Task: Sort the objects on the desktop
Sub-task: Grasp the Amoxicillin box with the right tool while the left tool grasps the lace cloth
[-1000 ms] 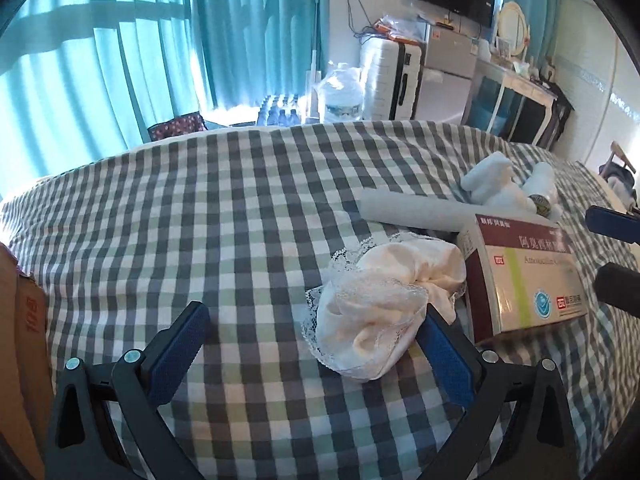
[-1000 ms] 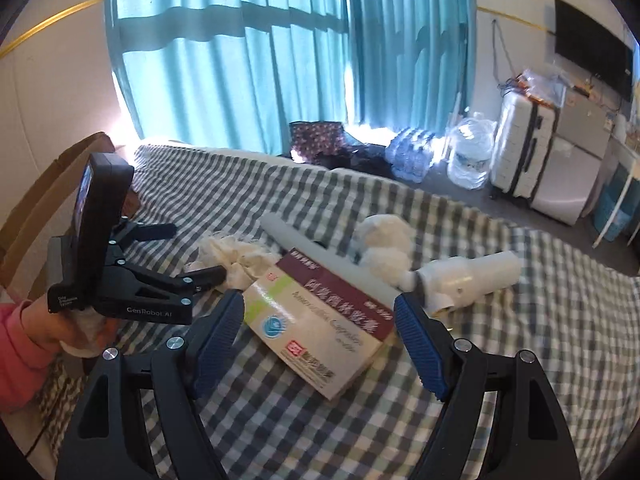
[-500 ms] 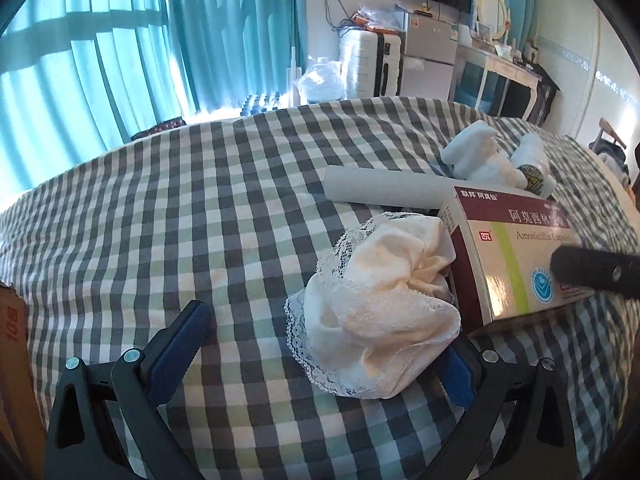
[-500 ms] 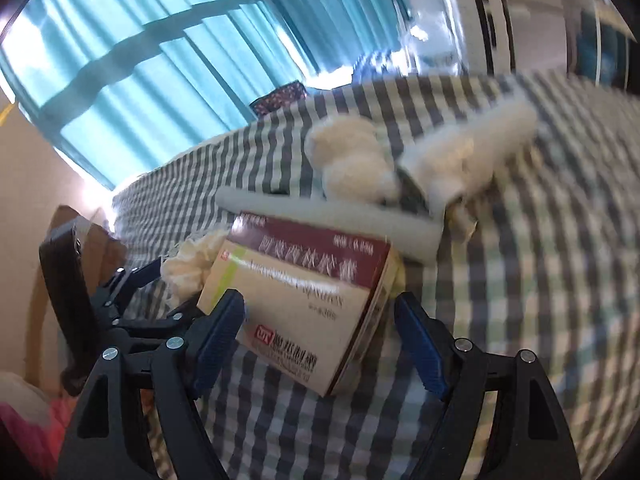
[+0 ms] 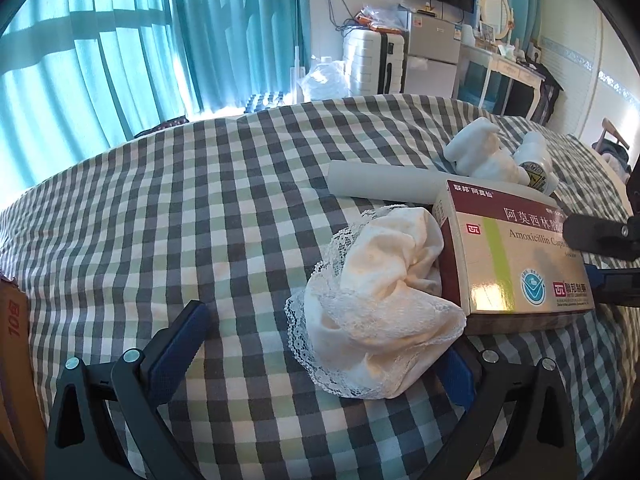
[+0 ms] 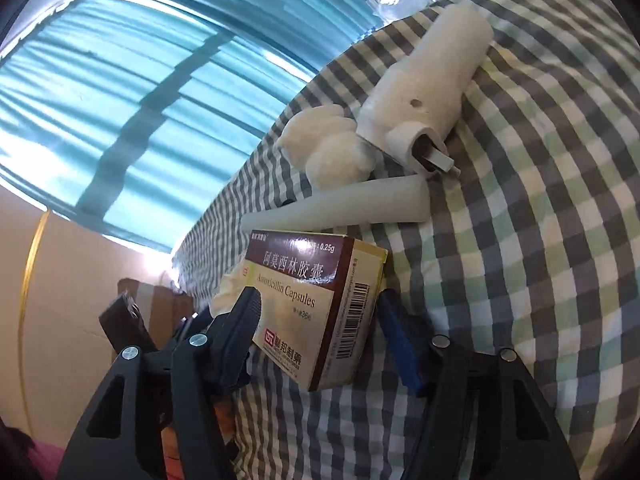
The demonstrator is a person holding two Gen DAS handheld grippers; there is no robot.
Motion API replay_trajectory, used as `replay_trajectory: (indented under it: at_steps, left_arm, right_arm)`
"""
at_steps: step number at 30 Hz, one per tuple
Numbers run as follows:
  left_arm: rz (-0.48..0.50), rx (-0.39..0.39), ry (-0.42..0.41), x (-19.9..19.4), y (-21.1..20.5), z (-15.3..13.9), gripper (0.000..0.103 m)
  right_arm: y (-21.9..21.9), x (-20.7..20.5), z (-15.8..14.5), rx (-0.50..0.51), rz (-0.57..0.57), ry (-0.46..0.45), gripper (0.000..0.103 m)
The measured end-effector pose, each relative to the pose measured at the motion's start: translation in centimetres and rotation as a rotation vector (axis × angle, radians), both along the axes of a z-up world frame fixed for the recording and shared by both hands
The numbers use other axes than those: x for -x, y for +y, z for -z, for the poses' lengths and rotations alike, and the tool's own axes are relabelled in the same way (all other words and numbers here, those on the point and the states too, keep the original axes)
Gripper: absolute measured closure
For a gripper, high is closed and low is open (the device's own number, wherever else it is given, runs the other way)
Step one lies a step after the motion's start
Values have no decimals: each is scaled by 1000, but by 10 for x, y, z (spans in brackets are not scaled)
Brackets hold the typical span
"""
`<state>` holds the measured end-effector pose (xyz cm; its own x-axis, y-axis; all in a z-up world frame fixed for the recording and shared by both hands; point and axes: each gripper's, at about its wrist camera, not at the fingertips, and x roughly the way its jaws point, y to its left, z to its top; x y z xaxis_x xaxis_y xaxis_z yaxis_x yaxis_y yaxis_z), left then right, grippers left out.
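Note:
A cream lace cloth (image 5: 376,300) lies bunched on the checked bedspread (image 5: 200,220). My left gripper (image 5: 320,344) is open around it, the right finger under its edge. A maroon and cream amoxicillin box (image 5: 516,252) lies right of the cloth. In the right wrist view my right gripper (image 6: 320,316) has closed onto this box (image 6: 316,300), one finger on each side, the box tilted. Behind it lie a white tube (image 6: 340,210), a white fluffy wad (image 6: 328,152) and a white plastic device (image 6: 428,96).
A brown cardboard box (image 5: 12,360) stands at the left edge of the bed. Teal curtains (image 5: 120,40), a white suitcase (image 5: 372,60) and a dresser (image 5: 500,72) stand beyond the bed. The right gripper's fingers (image 5: 600,236) reach in over the box.
My right gripper has swung in, rolled sideways and closed onto the medicine box. My left gripper has moved forward so the lace cloth sits between its open fingers.

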<state>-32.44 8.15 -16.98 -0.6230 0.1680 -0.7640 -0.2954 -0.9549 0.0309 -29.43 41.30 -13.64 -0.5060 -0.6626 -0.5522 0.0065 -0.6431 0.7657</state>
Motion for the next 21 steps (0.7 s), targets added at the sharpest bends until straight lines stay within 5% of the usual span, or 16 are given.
replay_trajectory:
  at_steps: [3,7,11,16,21]
  left_arm:
    - [0,1,0,1,1,1,0]
    - [1,2,1,3,0,1,0]
    - [-2,4,3,5,3,2,0]
    - [-2,4,2,7,0,2,0]
    - [-1,4,4,6,0,1,0]
  right_arm:
    - [5,2,4,86,21,-14,40]
    - [23,-1,15,326,55,-17,40]
    - [-9,7,3,30,-42,-32,40]
    - [-25,6,-13,-97,5,25,54]
    - [-41,-6,-51,-263,11,182,66]
